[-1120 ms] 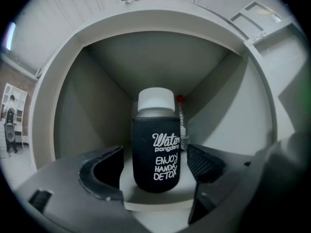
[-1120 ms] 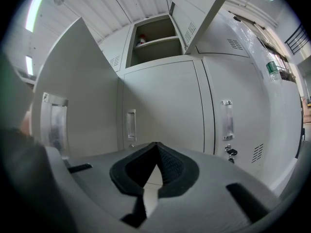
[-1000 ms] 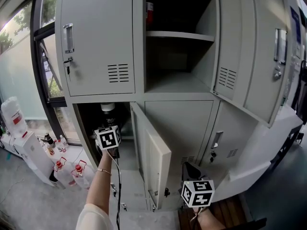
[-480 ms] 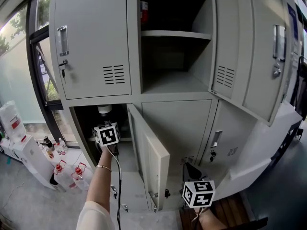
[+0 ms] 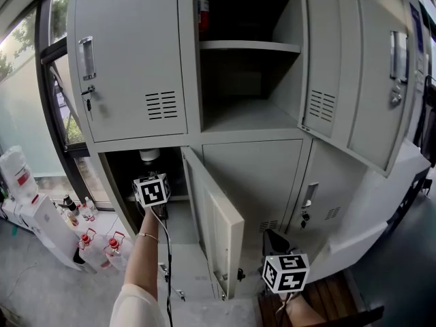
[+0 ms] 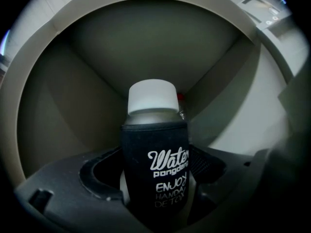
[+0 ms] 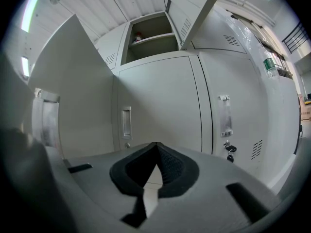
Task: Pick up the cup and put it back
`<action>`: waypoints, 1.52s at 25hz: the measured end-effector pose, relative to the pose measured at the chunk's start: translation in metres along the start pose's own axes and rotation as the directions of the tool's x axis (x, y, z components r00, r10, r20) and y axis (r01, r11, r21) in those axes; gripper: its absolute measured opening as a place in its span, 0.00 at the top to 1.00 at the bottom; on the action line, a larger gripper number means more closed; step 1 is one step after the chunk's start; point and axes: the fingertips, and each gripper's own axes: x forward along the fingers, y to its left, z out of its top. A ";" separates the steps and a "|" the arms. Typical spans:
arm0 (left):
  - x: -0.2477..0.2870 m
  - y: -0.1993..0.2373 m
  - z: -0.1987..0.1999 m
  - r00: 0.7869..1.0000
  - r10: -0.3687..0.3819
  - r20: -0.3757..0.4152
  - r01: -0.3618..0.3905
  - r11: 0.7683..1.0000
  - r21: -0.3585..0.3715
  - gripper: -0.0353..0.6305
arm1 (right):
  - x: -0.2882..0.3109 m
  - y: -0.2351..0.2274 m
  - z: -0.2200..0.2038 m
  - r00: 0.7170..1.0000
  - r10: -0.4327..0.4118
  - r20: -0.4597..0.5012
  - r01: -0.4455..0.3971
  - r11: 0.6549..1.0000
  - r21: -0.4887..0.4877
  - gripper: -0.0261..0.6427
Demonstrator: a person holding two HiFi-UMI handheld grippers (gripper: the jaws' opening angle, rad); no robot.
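**Head view.** My left gripper (image 5: pixel 151 181) reaches into the open lower-left compartment (image 5: pixel 122 176) of the grey locker (image 5: pixel 129 60). The cup (image 5: pixel 149 156) stands upright just past the marker cube, and only its white cap shows here. The compartment's door (image 5: pixel 216 218) hangs open to the right of my forearm. My right gripper (image 5: pixel 278 245) is held low at the near right, well apart from the cup.

**Left gripper view.** The jaws are clamped on the cup (image 6: pixel 154 152), one on each side of its black sleeve (image 6: pixel 156 178), below the white cap (image 6: pixel 152 95). The cup sits inside the compartment, with the far corner directly behind it. Its base is hidden, so I cannot tell whether it rests on the compartment floor or is lifted clear.

**Right gripper view.** My right gripper (image 7: pixel 154 165) has its jaws pressed together with nothing between them. It faces the closed lower locker doors.

**Hazards.**
- The grip bears on the fabric sleeve, so the body may slide inside the sleeve if it is loose.
- The cap sits close under the compartment's top edge, so a steep lift could strike it.
- Releasing before the base is flat on the floor could tip the tall cup.
- The open door could catch my forearm on withdrawal.
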 end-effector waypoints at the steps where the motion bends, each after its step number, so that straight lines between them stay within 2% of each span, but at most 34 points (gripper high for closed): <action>1: 0.001 0.001 0.000 1.000 0.000 0.000 0.000 1.000 0.000 0.38 | 0.000 0.001 0.000 1.000 0.001 -0.001 -0.001 1.000 0.001 0.97; 20: -0.015 0.001 0.000 1.000 0.015 0.008 -0.015 0.999 -0.036 0.38 | 0.000 0.000 0.000 1.000 0.000 -0.002 0.000 1.000 -0.003 0.97; 38: -0.078 -0.015 0.000 0.998 -0.023 0.058 0.024 1.000 -0.017 0.38 | -0.011 0.009 0.005 0.999 0.050 0.005 -0.050 0.999 -0.014 0.97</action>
